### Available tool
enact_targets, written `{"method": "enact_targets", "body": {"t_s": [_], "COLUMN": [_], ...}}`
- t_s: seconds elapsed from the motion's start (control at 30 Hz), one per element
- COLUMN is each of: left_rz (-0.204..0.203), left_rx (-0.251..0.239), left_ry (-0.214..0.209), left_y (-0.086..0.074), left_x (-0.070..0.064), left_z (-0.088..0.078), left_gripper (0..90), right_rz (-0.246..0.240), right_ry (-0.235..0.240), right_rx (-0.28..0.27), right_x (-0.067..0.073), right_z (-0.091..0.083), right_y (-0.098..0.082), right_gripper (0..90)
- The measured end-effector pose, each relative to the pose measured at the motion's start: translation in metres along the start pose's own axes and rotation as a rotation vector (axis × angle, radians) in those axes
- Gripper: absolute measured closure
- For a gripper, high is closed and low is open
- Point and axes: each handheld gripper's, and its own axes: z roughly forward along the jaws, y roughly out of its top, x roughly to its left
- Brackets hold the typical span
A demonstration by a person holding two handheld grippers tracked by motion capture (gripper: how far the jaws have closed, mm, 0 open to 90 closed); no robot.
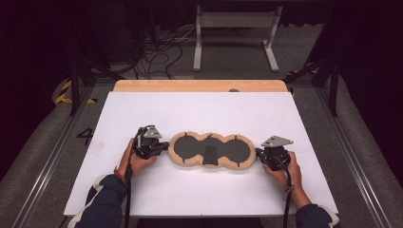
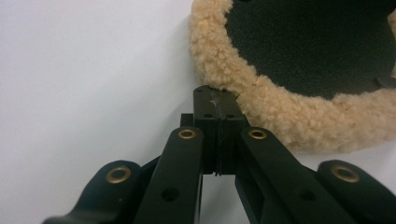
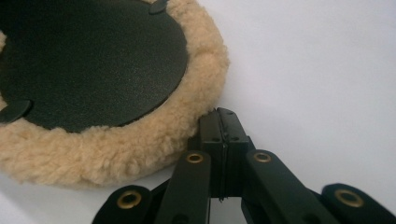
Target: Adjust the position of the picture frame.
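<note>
A three-lobed pad (image 1: 209, 149) of tan fleece with black inner faces lies flat on the white table top (image 1: 199, 109). My left gripper (image 1: 166, 146) is at the pad's left end. In the left gripper view its jaws (image 2: 215, 100) are pressed together, with the tip touching the fleece rim (image 2: 280, 112). My right gripper (image 1: 258, 153) is at the pad's right end. In the right gripper view its jaws (image 3: 223, 119) are also pressed together, with the tip against the fleece rim (image 3: 140, 140). I see nothing pinched between either pair of jaws.
A wooden strip (image 1: 199, 85) runs along the table's far edge. Beyond it stand a grey metal frame (image 1: 235, 28) and loose cables (image 1: 161, 52) on the floor. Bare white surface lies around the pad on all sides.
</note>
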Motion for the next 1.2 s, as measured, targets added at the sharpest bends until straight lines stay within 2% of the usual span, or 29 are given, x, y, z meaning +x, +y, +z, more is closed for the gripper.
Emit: {"method": "enact_targets", "body": {"t_s": [0.1,0.13,0.4,0.57,0.63,0.8,1.03,1.2], "left_rz": [0.001,0.015,0.008,0.017,0.006,0.038,0.045,0.044], "left_rx": [-0.009,-0.008,-0.024,-0.027,-0.031,-0.041,-0.076,-0.101], "left_ry": [0.000,0.010,0.000,0.005,0.006,0.021,0.029,0.029], "left_y": [-0.007,-0.009,-0.012,-0.012,-0.012,-0.011,-0.011,-0.015], "left_x": [-0.001,-0.003,-0.006,-0.005,-0.005,-0.007,-0.012,-0.015], "left_z": [-0.006,-0.009,-0.011,-0.011,-0.012,-0.020,-0.030,-0.042], "left_gripper": [90.0,90.0,90.0,87.4,85.4,80.3,77.7,74.7], "right_rz": [-0.023,-0.029,-0.010,0.004,0.012,0.023,0.030,0.031], "right_ry": [-0.004,-0.023,-0.010,0.026,0.041,0.057,0.068,0.108], "right_rx": [0.004,0.006,-0.002,-0.019,-0.026,-0.044,-0.069,-0.093], "right_x": [0.007,0.011,0.008,0.003,0.001,-0.002,-0.001,0.002], "right_z": [0.001,0.001,0.001,0.001,0.000,-0.007,-0.016,-0.023], "right_y": [0.002,0.003,0.001,-0.001,-0.003,-0.006,-0.003,-0.001], "right_gripper": [90.0,90.0,90.0,90.0,87.6,84.0,82.9,83.0]}}
